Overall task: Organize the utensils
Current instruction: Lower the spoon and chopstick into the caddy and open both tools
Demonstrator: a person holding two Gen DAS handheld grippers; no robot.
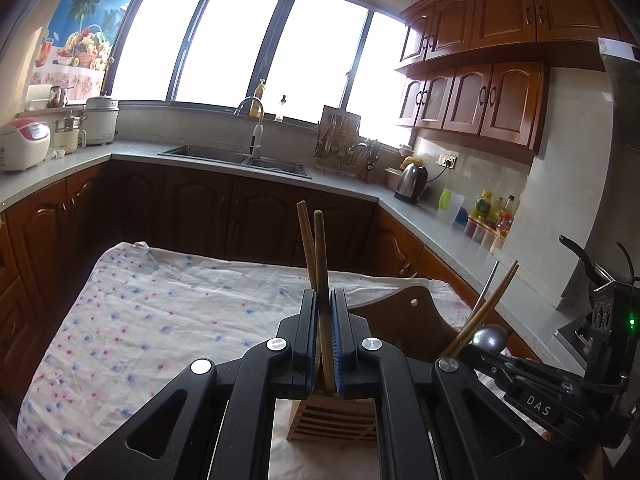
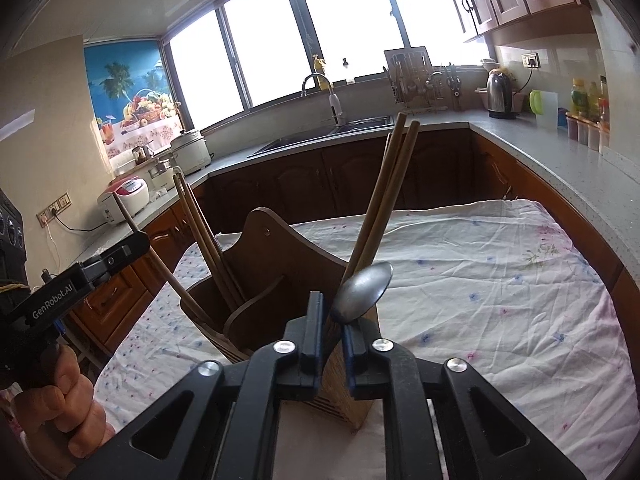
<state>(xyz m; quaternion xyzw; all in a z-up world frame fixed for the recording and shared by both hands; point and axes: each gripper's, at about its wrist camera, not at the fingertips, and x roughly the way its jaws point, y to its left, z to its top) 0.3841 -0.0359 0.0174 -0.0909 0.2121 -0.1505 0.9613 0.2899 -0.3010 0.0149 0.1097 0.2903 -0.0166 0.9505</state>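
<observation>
My left gripper (image 1: 325, 300) is shut on a pair of wooden chopsticks (image 1: 316, 248) that stand upright over the wooden utensil holder (image 1: 336, 420). It also shows in the right wrist view (image 2: 136, 240) at the left, with a chopstick (image 2: 168, 276) running down into the holder's left compartment. My right gripper (image 2: 332, 312) is shut on the handle of a metal spoon (image 2: 362, 288), bowl up, above the holder's (image 2: 280, 264) right compartment. More chopsticks (image 2: 384, 192) lean there, and others (image 2: 200, 232) stand in the left one.
The holder stands on a table under a floral cloth (image 2: 480, 280). Brown cabinets, a grey L-shaped counter (image 1: 352, 192), a sink (image 1: 240, 158), a kettle (image 1: 412, 182) and rice cookers (image 1: 24, 144) ring the room.
</observation>
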